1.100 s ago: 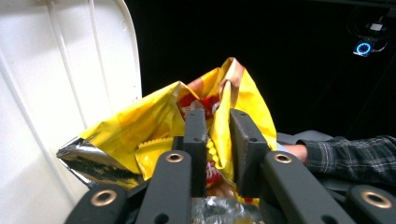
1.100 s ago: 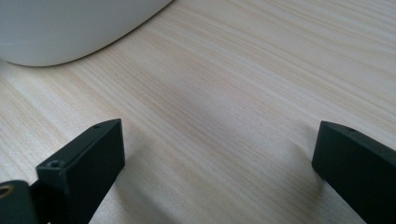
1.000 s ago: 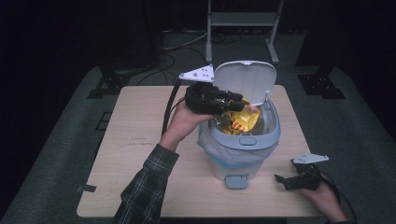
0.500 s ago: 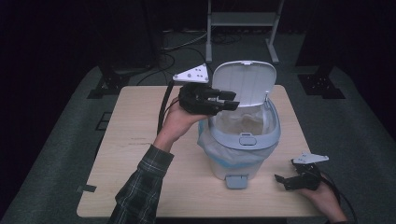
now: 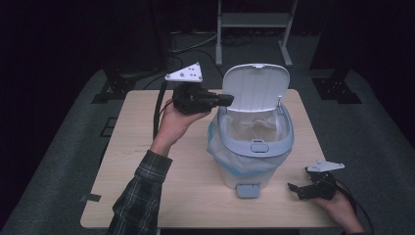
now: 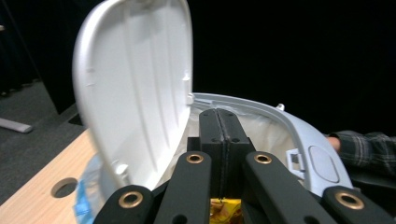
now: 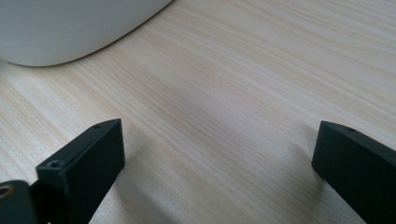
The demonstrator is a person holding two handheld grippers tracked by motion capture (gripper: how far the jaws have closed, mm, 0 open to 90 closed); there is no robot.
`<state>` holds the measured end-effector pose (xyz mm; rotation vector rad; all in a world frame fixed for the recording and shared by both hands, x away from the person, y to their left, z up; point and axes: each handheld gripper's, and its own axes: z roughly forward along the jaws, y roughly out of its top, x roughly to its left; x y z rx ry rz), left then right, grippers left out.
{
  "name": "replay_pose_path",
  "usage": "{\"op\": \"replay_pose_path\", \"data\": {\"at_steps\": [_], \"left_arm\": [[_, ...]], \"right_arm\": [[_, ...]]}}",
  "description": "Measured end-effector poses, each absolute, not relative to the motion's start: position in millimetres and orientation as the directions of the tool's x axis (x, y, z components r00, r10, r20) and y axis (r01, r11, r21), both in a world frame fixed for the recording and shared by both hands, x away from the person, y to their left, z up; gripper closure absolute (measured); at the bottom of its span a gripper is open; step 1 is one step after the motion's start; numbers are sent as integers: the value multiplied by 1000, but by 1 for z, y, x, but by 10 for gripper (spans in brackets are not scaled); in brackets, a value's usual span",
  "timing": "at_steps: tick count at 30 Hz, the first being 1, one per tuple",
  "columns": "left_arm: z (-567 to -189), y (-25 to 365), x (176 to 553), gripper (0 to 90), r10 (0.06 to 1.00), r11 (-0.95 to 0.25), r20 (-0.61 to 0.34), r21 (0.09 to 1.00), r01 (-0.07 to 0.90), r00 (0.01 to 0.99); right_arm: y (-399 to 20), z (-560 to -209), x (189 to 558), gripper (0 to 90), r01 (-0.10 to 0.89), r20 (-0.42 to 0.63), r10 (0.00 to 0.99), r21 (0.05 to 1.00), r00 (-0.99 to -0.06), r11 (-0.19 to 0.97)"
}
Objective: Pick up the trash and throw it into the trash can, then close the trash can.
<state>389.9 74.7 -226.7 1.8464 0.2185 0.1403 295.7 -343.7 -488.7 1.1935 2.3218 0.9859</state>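
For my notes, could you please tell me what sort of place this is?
Probably a recording studio or lab: a lone wooden table with a lined bin, black surroundings, grey carpet and loose cables behind.

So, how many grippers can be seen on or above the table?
2. The left gripper is in the air beside the open lid of the trash bin. The right gripper rests on the table's near right corner.

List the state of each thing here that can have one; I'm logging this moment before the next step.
Bin: upright on the table, lined with a bag.
Lid: open, tilted back.
Bag: in the bin, edge folded over the rim.
Left gripper: shut, nothing between the jaws, at the bin's rim.
Right gripper: open, empty, low over the table.
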Motion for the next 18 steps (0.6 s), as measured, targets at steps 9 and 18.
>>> {"op": "replay_pose_path", "data": {"at_steps": [9, 18], "left_arm": [[-223, 95, 407, 900, 271, -248, -29, 964, 98, 962], [-219, 105, 426, 900, 308, -216, -50, 969, 121, 950]], "right_arm": [[-344, -489, 296, 15, 569, 7, 812, 717, -584, 403], [-344, -489, 296, 15, 569, 7, 812, 717, -584, 403]]}}
